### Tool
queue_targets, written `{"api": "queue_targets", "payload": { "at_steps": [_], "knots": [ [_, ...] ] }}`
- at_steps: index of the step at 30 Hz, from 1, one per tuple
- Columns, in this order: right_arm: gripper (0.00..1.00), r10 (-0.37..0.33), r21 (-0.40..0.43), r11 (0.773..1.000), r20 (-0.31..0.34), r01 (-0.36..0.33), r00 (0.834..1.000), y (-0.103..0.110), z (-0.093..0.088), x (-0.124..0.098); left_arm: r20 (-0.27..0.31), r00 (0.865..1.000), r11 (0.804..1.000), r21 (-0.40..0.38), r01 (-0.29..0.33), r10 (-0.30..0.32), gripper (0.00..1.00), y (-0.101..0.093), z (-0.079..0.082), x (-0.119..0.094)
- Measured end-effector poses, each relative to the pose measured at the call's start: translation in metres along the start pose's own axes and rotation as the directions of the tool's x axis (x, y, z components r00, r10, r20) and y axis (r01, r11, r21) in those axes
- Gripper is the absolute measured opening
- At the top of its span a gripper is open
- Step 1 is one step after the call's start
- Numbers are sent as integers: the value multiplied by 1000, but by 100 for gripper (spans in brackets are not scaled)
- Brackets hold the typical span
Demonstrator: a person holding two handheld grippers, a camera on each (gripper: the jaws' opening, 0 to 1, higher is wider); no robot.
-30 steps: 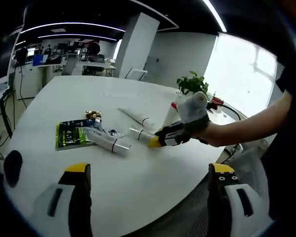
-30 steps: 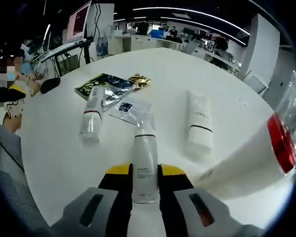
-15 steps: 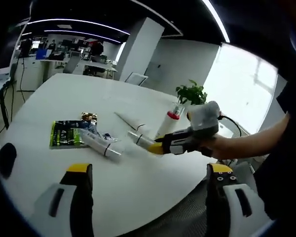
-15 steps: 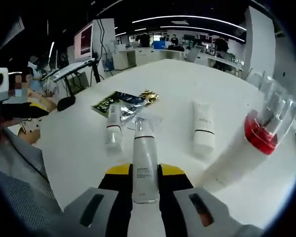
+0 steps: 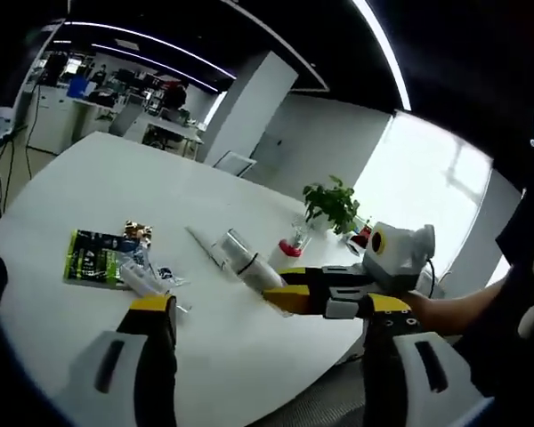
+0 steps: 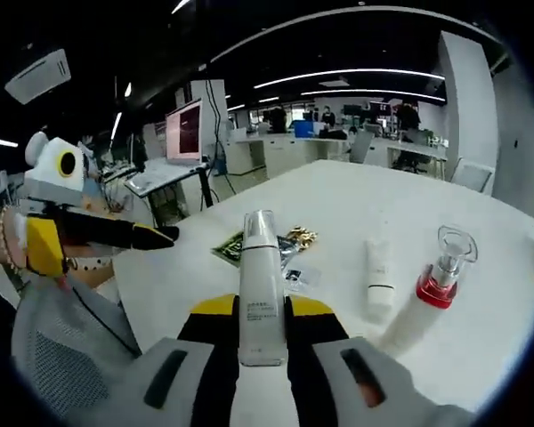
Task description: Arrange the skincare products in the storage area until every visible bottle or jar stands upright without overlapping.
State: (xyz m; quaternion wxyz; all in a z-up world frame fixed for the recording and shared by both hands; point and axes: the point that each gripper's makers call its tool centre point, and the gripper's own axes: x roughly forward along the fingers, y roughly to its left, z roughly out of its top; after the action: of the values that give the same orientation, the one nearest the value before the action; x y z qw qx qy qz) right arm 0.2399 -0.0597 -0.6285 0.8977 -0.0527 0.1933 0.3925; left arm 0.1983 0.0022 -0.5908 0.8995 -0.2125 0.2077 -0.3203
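My right gripper is shut on a slim white bottle, held in the air above the round white table with its cap pointing away from me. In the left gripper view the right gripper reaches in from the right with that bottle tilted over the table. A white pump bottle with a red collar stands on the table beside a flat-lying white tube. Another bottle lies near my left gripper, which is open and holds nothing.
Green sachets and a gold one lie on the table. A potted plant stands at the far edge. The left gripper shows in the right gripper view, held by a hand. Desks and monitors fill the office behind.
The right gripper has raised the white bottle off the table and tipped it more upright. Both views have risen and pulled back from the table.
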Motion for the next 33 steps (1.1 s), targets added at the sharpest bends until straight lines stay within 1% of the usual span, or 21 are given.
{"api": "queue_targets", "payload": {
  "at_steps": [2, 3, 6, 8, 11, 14, 16, 19, 22, 23, 24, 26, 27, 28, 31, 33],
  "knots": [
    [19, 6, -25, 1000, 17, -6, 1000, 6, 5, -5, 15, 1000, 1000, -22, 14, -14, 77, -4, 6, 3],
    [19, 10, -32, 999, 22, -9, 1000, 8, 8, -7, 27, 999, 999, -45, 27, -26, 76, -7, 9, 5],
    [19, 16, -66, 998, 42, -13, 999, 16, 17, -16, 47, 998, 996, -82, 46, -43, 74, -10, 15, 8],
    [19, 23, -83, 996, 61, -18, 998, 20, 24, -21, 56, 997, 994, -94, 53, -47, 73, -11, 17, 10],
    [19, 34, -131, 991, 90, -22, 995, 27, 34, -30, 61, 997, 993, -101, 59, -53, 71, -17, 19, 14],
    [19, 45, -130, 991, 112, -30, 993, 31, 41, -36, 66, 996, 990, -120, 74, -67, 68, -22, 21, 17],
    [19, 49, -134, 990, 125, -32, 991, 33, 45, -40, 80, 994, 987, -136, 86, -75, 66, -26, 23, 19],
    [19, 58, -189, 981, 134, -32, 989, 39, 51, -44, 91, 992, 984, -148, 95, -82, 62, -31, 26, 21],
    [19, 63, -238, 971, 139, -29, 988, 44, 56, -49, 101, 990, 984, -141, 107, -94, 53, -36, 28, 24],
    [19, 61, -271, 962, 138, -22, 988, 44, 57, -50, 102, 990, 983, -142, 113, -99, 47, -37, 29, 24],
    [19, 60, -279, 960, 139, -19, 989, 45, 57, -50, 109, 988, 982, -144, 126, -111, 43, -40, 30, 24],
    [19, 58, -314, 949, 144, -10, 988, 46, 60, -53, 135, 983, 979, -144, 145, -125, 32, -45, 35, 25],
    [19, 54, -331, 944, 147, -3, 988, 47, 61, -55, 150, 979, 977, -142, 157, -135, 28, -49, 37, 25],
    [19, 52, -335, 942, 148, 0, 988, 47, 62, -56, 155, 978, 977, -141, 160, -138, 25, -50, 38, 25],
    [19, 43, -353, 936, 158, 16, 986, 44, 64, -59, 171, 976, 979, -127, 158, -135, 21, -53, 40, 26],
    [19, 34, -378, 925, 162, 30, 986, 42, 66, -60, 180, 974, 979, -123, 164, -141, 21, -56, 42, 27]
  ]
}}
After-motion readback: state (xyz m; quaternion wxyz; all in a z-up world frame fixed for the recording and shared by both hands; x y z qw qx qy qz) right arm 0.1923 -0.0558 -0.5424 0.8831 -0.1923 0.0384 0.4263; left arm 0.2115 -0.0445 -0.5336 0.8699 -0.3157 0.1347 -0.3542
